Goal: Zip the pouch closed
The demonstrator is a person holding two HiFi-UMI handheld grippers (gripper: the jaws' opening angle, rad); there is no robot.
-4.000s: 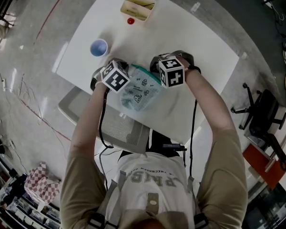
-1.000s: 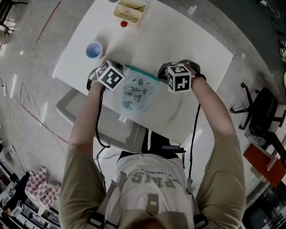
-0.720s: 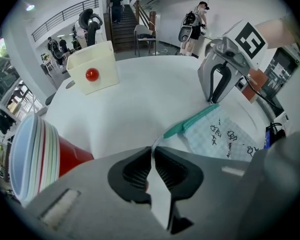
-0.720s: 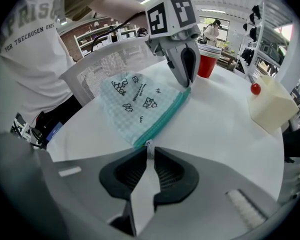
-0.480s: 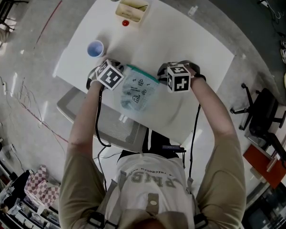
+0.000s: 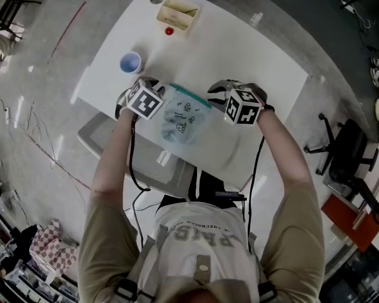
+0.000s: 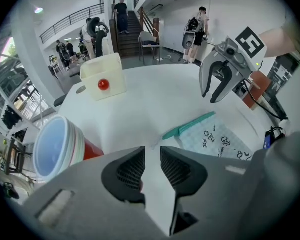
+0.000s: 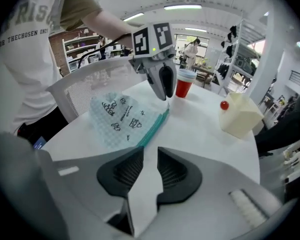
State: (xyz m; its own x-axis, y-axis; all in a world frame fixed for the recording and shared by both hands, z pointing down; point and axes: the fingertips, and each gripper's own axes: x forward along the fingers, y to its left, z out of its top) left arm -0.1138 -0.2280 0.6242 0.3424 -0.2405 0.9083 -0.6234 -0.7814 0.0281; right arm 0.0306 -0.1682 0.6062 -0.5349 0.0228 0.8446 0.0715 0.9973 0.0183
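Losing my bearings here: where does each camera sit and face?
Head view: on the head, steeply down at the white table; both arms show.
Left gripper view: on left tool, facing right tool.
Right gripper view: on right tool, facing left tool, torso.
Shared: clear teal-zipped pouch; both tools' jaws have just been opening, empty.

pouch [image 6: 180, 120]: we saw soft, translucent plastic
table [image 6: 240, 49]: we saw a smooth, white, faintly glossy top
pads [image 7: 130, 170]: we saw matt, ribbed black
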